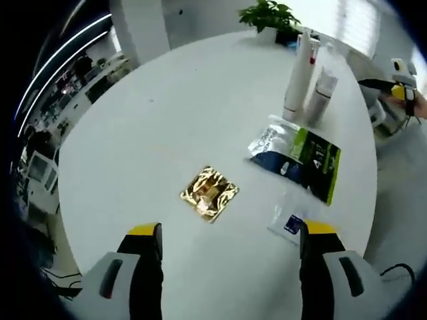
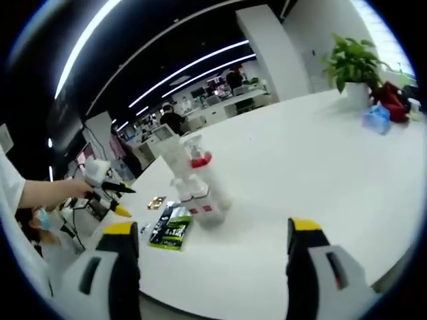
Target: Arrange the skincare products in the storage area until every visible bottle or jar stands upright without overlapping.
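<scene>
Both grippers empty above white table, two bottles upright

Left gripper (image 1: 229, 233): jaws spread wide, nothing between them, held over bare tabletop, judged a hovering approach. Just ahead lay a gold foil sachet (image 1: 209, 193), flat; beyond it a dark and green pouch (image 1: 298, 159) and a small clear packet (image 1: 288, 220), both flat, near the table (image 1: 153, 133) edge. Right gripper (image 2: 213, 243): jaws likewise spread, empty, facing the tall bottle (image 2: 200, 175) and short bottle (image 2: 189, 195), standing upright and touching side by side. Potted plant (image 2: 351, 63) at far edge. Open room: broad bare surface all round the bottles; flat items judged to need care near the rim
</scene>
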`<state>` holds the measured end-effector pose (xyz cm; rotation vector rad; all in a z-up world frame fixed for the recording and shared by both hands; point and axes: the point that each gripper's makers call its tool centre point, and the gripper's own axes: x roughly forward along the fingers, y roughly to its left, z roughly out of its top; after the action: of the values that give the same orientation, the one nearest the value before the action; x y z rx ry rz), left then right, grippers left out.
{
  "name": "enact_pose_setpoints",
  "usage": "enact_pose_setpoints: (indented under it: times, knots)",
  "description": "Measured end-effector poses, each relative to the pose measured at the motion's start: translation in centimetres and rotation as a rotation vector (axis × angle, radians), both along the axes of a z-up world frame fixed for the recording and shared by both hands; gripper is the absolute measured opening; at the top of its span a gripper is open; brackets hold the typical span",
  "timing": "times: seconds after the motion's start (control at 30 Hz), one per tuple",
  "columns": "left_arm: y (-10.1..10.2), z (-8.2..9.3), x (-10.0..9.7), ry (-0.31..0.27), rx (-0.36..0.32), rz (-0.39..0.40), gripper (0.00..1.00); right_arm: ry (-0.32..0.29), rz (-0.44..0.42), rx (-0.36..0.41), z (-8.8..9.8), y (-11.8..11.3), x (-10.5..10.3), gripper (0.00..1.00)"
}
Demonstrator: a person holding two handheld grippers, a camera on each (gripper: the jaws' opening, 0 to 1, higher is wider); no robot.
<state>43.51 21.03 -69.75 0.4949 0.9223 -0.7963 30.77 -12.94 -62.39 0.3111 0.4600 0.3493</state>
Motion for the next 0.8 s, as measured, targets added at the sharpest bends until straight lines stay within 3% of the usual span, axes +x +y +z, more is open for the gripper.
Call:
enact_pose_setpoints:
  times: [0.17, 0.33, 0.8]
  knots:
    - [-0.3, -0.7, 1.7, 0.007, 0.022, -0.022, 0.80, 0.008, -0.006, -0.002, -0.2, 0.1, 0.2, 0.93]
    - [-0.2, -1.8, 3.3, 0.016, 0.090, -0.092, 0.78, 0.008, -0.014, -0.002, -0.3, -0.1, 0.6, 0.93]
    - [-1.4, -3.2, 4.9, 0.066, 0.157, -0.256, 0.69, 0.024, -0.009, -0.006, -1.0, 0.5, 1.3, 0.93]
